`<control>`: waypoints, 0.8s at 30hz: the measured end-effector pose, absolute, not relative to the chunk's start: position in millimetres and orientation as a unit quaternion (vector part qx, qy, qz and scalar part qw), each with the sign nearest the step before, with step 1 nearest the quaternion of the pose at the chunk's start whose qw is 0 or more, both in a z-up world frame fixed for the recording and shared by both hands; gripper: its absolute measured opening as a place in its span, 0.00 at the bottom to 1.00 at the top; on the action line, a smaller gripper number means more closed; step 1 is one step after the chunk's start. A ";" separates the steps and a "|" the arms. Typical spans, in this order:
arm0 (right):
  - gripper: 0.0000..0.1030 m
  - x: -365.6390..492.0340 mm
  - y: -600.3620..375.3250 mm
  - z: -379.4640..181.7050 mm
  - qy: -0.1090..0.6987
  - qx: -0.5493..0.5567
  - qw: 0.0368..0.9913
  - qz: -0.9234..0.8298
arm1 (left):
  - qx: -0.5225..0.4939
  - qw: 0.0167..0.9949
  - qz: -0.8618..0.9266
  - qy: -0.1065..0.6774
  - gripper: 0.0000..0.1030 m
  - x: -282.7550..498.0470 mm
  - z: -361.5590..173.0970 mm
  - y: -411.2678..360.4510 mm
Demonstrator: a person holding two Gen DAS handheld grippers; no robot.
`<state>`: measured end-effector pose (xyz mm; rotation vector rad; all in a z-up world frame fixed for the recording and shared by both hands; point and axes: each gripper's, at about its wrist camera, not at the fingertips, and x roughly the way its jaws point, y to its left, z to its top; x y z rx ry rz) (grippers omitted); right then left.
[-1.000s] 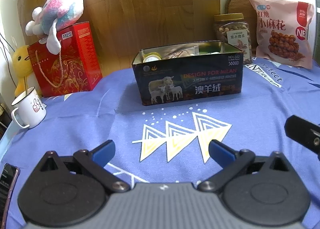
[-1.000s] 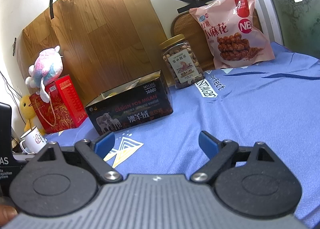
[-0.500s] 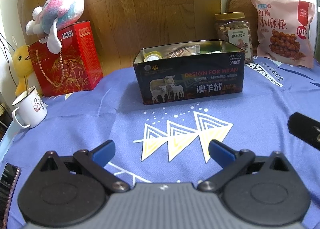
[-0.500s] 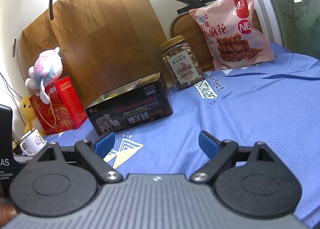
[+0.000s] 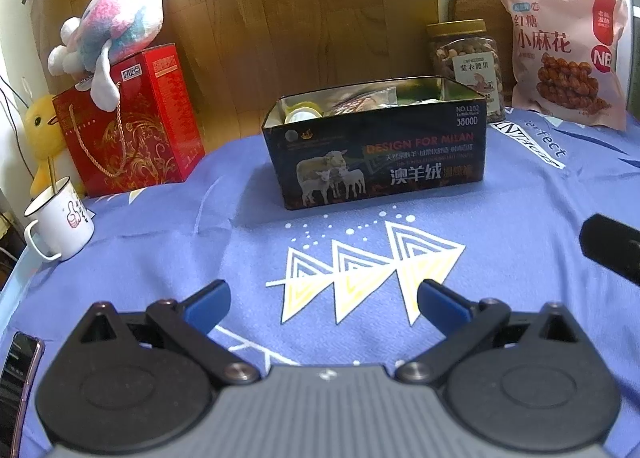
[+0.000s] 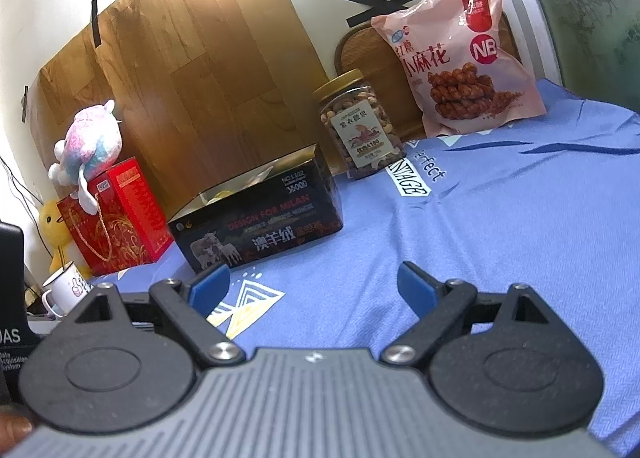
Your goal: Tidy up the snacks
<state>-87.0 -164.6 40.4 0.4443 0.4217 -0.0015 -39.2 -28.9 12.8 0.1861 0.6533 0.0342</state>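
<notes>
A dark open tin box (image 5: 380, 161) printed with sheep stands mid-table on the blue cloth, with several small snack packets inside. Behind it to the right are a clear jar of nuts (image 5: 466, 57) with a gold lid and a pink bag of twisted snacks (image 5: 564, 57) leaning on the wall. My left gripper (image 5: 322, 304) hovers open over the cloth, well short of the box, holding nothing. My right gripper (image 6: 314, 286) is open and empty too, lower right of the box (image 6: 260, 225); the jar (image 6: 360, 129) and bag (image 6: 460, 61) lie beyond it.
A red gift box (image 5: 132, 125) with a plush toy (image 5: 116, 25) on top stands at the left, next to a yellow duck toy (image 5: 42, 129) and a white mug (image 5: 60, 221). A phone (image 5: 18, 374) lies at the near left edge. Part of the other gripper (image 5: 612, 254) shows at right.
Both views have shifted slightly; the box and snacks sit a little lower and farther in the frames. Both grippers stay open and empty.
</notes>
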 end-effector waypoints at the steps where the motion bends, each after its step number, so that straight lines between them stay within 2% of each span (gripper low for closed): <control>1: 0.90 -87.4 -164.6 40.2 0.207 0.220 0.953 -0.001 | 0.091 0.943 0.017 0.321 1.00 -39.0 12.8 -29.0; 24: 0.90 -88.5 -163.6 39.5 0.207 0.218 0.954 0.001 | 0.109 0.943 0.028 0.314 1.00 -42.6 14.6 -30.6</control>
